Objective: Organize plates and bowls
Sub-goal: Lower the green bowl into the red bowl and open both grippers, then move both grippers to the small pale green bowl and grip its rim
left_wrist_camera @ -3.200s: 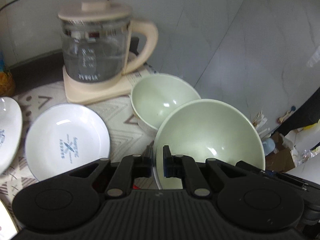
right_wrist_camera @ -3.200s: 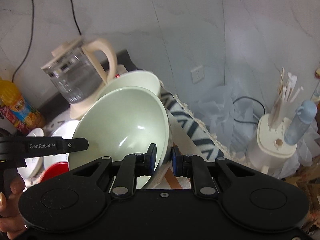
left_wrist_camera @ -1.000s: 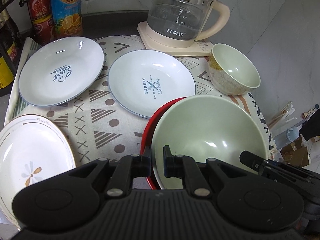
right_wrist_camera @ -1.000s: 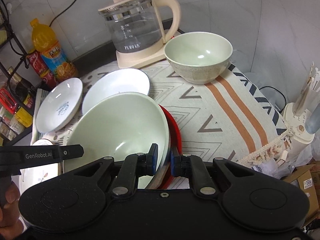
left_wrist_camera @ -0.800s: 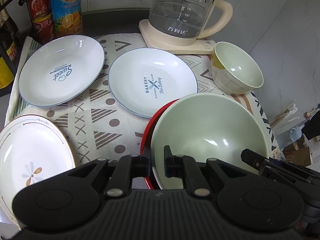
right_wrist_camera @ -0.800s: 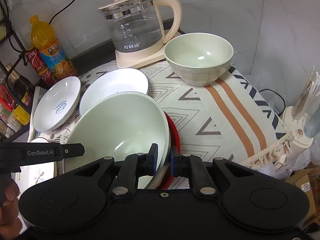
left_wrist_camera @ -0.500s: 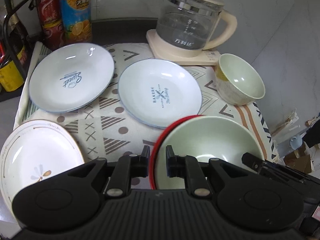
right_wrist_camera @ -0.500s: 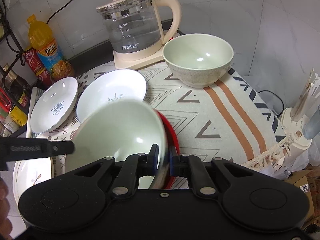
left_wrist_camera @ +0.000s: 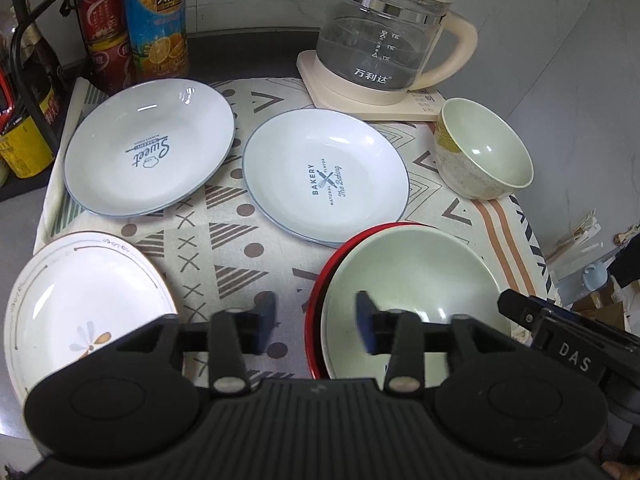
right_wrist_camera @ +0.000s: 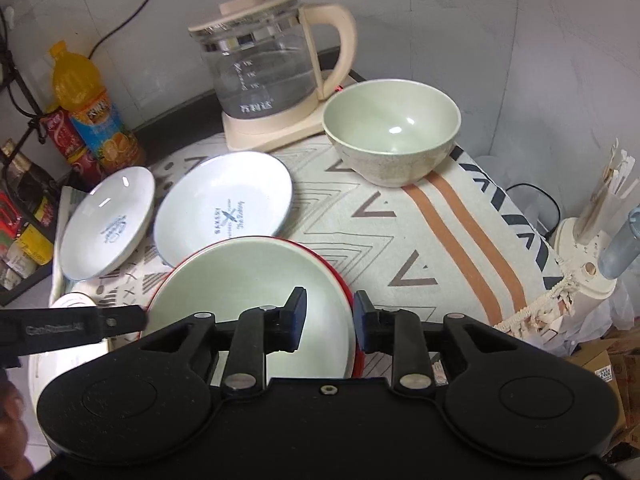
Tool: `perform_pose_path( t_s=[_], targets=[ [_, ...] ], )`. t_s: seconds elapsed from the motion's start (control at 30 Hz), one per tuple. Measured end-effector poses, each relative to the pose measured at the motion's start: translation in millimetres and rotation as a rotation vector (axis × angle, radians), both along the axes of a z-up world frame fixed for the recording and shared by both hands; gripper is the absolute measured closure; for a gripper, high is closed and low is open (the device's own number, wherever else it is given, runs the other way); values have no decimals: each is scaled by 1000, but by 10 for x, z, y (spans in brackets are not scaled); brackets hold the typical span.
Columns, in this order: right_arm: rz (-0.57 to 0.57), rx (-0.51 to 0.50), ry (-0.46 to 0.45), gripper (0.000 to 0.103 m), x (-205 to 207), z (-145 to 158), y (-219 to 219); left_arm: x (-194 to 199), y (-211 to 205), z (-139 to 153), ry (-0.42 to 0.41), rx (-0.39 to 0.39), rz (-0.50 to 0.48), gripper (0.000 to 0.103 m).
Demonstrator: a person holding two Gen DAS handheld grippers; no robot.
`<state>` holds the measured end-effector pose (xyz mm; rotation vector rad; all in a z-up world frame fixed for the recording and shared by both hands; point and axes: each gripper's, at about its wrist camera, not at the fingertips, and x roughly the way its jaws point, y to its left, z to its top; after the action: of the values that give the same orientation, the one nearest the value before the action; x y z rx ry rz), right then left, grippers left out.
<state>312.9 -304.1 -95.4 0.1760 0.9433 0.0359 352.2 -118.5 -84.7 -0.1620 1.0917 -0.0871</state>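
My left gripper (left_wrist_camera: 316,318) sits at the bottom centre of the left wrist view, jaws opening, fairly wide now, straddling the near left rim of the large green bowl (left_wrist_camera: 408,280) with no pad pressing on it as far as I can see. That bowl sits nested inside the red bowl (left_wrist_camera: 320,280), lower right of centre in this frame, red rim showing only along its left and top edge. My right gripper (right_wrist_camera: 330,320) is at bottom centre of the right wrist view, jaws also opening, narrower gap, the green bowl's right rim and the red rim between the fingers, pads look just clear of it. Small green bowl (left_wrist_camera: 486,152) stands upright at right of the left view, just right of the bakery plate (left_wrist_camera: 324,176), and near the kettle (left_wrist_camera: 384,40) at top right. Sweet plate (left_wrist_camera: 150,146) is upper left, beside the bakery plate, not touching. Flower plate (left_wrist_camera: 84,304) is lower left, partly hidden by my gripper body. The bakery plate's near edge looks tucked just behind the red bowl; cannot tell if touching. All lie on the patterned cloth (left_wrist_camera: 236,248). Juice bottle (left_wrist_camera: 156,20) and red cans (left_wrist_camera: 100,16) stand at top left behind the plates. The other gripper's tip shows at the right edge of the left view.
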Motion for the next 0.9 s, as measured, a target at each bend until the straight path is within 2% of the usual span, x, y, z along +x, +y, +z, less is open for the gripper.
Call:
perform_pose_path(
  t_s=[0.07, 0.13, 0.23, 0.37, 0.53, 0.7, 0.9],
  targets=[
    [-3, -7, -2, 73, -24, 38, -1, -18, -13, 45, -17, 3, -16, 46],
    [-18, -14, -2, 59, -59, 67, -9, -39, -27, 85, -33, 9, -32, 32],
    [-46, -6, -17, 47, -136, 120, -35, -79, -33, 122, -51, 25, -46, 21],
    [-85, 6, -29, 35, -235, 170, -61, -122, -47, 163, -54, 34, -77, 20],
    [-154, 21, -75, 10, -367, 271, -110, -163, -62, 234, -72, 32, -117, 19],
    [-208, 32, -104, 0, -453, 353, -162, -150, -107, 270, -71, 18, -146, 17],
    [-277, 52, -124, 0, -505, 405, -282, -68, -194, 320, -86, -9, -175, 2]
  ],
)
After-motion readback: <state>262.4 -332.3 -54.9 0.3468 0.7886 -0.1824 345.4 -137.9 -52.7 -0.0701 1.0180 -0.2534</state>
